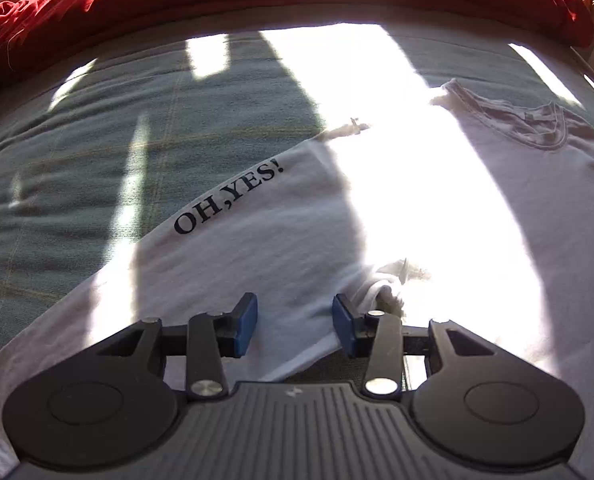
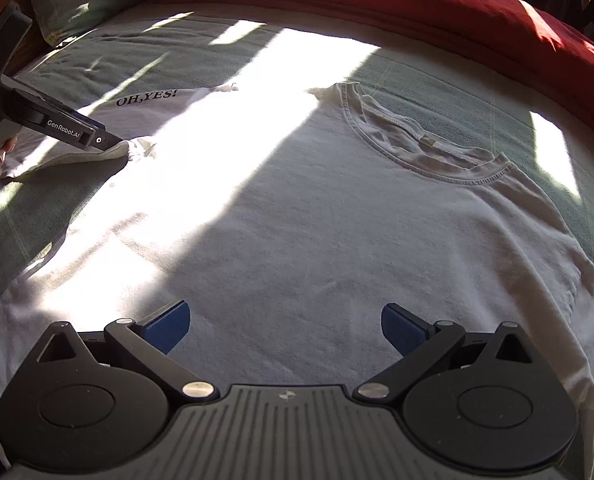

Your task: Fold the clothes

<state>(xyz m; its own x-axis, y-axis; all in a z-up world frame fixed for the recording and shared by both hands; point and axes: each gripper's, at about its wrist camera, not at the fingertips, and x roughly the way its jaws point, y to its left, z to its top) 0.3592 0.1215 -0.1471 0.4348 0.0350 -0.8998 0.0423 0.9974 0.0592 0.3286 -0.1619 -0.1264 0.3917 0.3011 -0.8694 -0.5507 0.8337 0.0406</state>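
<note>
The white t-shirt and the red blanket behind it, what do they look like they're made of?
White t-shirt: likely cotton jersey, matte, with a ribbed, stitched collar and soft wrinkles. Red blanket: matte woven fabric, maybe cotton, judging by its crumpled folds; fibre unclear.

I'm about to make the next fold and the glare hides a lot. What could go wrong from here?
1. The left tongs stand open over the folded-in sleeve edge; closing may pinch only one layer or none.
2. Sunlight washes out the white T-shirt, so edges there are hard to judge.
3. The right tongs hold nothing, so the shirt body could drag on the green bedsheet.
</note>
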